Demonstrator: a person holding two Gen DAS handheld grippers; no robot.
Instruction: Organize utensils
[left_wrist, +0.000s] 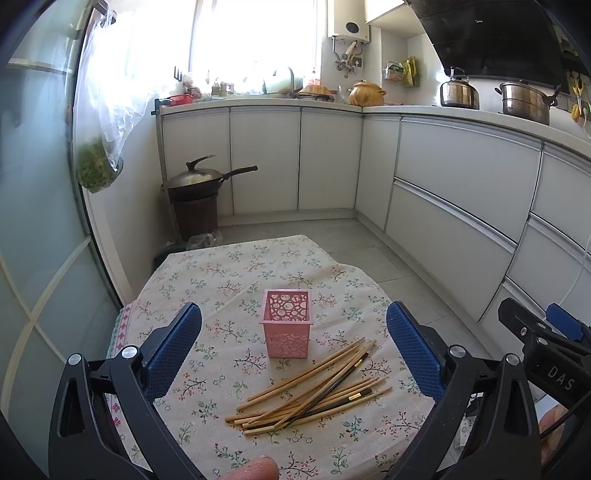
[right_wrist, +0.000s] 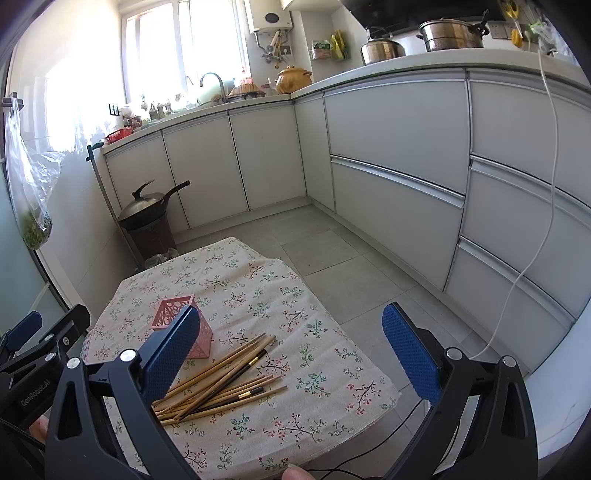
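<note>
Chopsticks (left_wrist: 310, 387) piled loose on the floral tablecloth (left_wrist: 207, 280), just beside the empty pink holder (left_wrist: 288, 325), left gripper (left_wrist: 293, 347) spread wide, right gripper (right_wrist: 291, 350) spread wide, both holding nothing.

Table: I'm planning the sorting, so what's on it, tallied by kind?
Pink holder: 1
Dark chopsticks: 2
Bamboo chopsticks: about 10, overlapping, so not exact
Total: about 13
</note>
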